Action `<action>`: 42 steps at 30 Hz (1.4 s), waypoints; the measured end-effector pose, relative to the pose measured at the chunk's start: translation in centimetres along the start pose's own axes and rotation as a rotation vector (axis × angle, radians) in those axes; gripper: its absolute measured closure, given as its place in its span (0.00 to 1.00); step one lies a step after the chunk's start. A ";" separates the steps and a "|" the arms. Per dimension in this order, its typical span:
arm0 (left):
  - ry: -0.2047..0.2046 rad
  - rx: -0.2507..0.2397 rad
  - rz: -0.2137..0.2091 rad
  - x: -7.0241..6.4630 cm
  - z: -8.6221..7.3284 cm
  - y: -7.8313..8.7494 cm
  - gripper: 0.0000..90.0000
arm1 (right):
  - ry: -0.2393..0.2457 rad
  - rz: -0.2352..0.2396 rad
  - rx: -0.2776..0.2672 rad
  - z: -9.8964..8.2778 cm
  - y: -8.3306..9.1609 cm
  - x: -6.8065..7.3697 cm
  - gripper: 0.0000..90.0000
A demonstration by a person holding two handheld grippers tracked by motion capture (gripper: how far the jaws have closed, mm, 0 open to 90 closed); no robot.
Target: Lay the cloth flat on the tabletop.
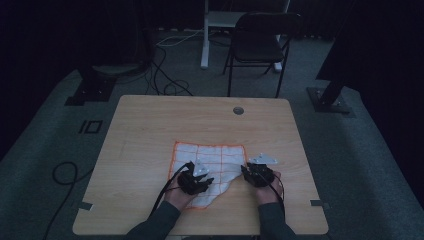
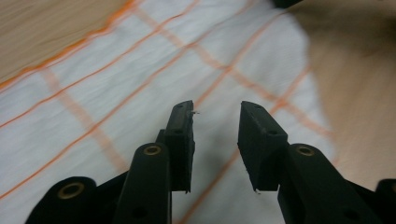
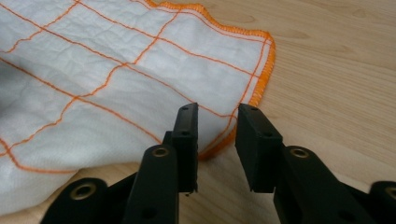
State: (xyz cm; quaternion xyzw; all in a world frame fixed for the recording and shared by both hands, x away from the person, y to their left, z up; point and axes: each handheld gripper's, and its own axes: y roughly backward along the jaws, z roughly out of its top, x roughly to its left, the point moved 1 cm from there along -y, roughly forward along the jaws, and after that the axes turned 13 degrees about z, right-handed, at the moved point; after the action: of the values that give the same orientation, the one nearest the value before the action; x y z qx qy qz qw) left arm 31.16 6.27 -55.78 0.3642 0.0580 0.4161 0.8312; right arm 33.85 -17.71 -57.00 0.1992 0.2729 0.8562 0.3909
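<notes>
White cotton cloth with an orange grid and orange stitched hem [image 1: 210, 160] lies flat on the near middle of the pale wooden table [image 1: 150, 125], its near right corner missing or tucked. Left hand-held gripper [image 2: 215, 126] hovers over its near left part, right hand-held gripper [image 3: 217, 128] at its right hem; both are parted and empty. Judging by this, a grasp comes next, needing each to close on an edge.

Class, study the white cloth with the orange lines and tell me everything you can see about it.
The cloth is a thin white woven fabric crossed by an orange grid, with orange stitching along its hem. It lies mostly flat on the wooden table, near the person's side, slightly wrinkled, its near right part drawn inward so that edge runs slanted. The left gripper hangs open above its middle; the right gripper stands open at its right hem. Neither grips it.
</notes>
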 end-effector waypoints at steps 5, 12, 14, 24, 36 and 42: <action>-0.080 -0.005 -0.064 -3.0 1.0 -0.4 0.68 | -0.012 0.004 -0.007 -0.5 0.5 0.0 0.74; -0.127 0.017 -0.071 -4.8 1.4 -1.3 0.61 | -0.030 0.005 -0.019 -1.0 1.0 -0.2 0.71; -0.130 0.032 -0.066 -4.8 1.4 -1.6 0.63 | -0.029 0.005 -0.023 -1.1 1.2 -0.1 0.71; -0.101 0.033 -0.051 -3.5 1.8 -1.3 0.97 | -0.034 -0.010 -0.035 -1.2 1.5 -0.3 0.71; 0.159 -0.026 -0.047 3.6 1.6 0.6 0.97 | -0.026 -0.015 -0.036 -1.2 1.5 -0.2 0.71; 0.196 0.048 0.023 5.9 -0.1 -0.7 0.97 | -0.001 0.005 -0.031 -0.8 1.1 0.5 0.71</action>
State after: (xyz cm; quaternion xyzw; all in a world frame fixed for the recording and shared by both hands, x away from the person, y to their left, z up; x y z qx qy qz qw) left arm 35.42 10.41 -55.10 0.3421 0.1448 0.4579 0.8077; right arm 32.47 -18.18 -56.89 0.1939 0.2588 0.8612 0.3920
